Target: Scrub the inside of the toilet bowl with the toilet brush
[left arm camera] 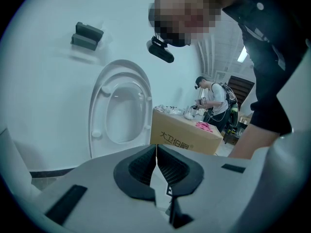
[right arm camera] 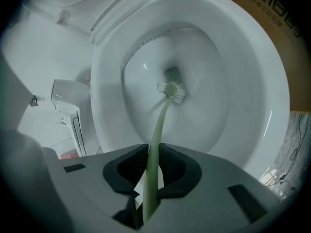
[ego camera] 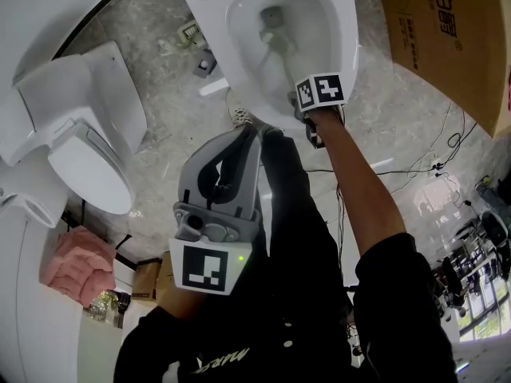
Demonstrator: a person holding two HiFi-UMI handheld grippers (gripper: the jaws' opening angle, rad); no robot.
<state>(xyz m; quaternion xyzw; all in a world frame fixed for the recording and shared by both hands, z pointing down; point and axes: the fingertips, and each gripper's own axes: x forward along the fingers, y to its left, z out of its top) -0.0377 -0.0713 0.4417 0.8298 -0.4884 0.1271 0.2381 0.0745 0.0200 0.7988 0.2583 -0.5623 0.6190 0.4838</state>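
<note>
The white toilet bowl [ego camera: 342, 30] stands open at the top of the head view. My right gripper [ego camera: 308, 112] hovers over its near rim, shut on the toilet brush's pale green handle [right arm camera: 156, 144]. The handle runs down into the bowl [right arm camera: 252, 86]. The white bristle head [right arm camera: 173, 91] rests near the drain hole at the bottom. In the head view the brush [ego camera: 277, 40] shows as a dark shape deep in the bowl. My left gripper [ego camera: 239, 146] is held back near the person's body, shut, jaws [left arm camera: 156, 166] touching with nothing between them.
A second toilet with a closed lid [ego camera: 84, 138] stands at the left. A large cardboard box [ego camera: 447, 38] is at the right, with cables [ego camera: 431, 164] on the floor below it. Pink cloth [ego camera: 76, 266] lies at the lower left. Another person [left arm camera: 214, 101] stands far off.
</note>
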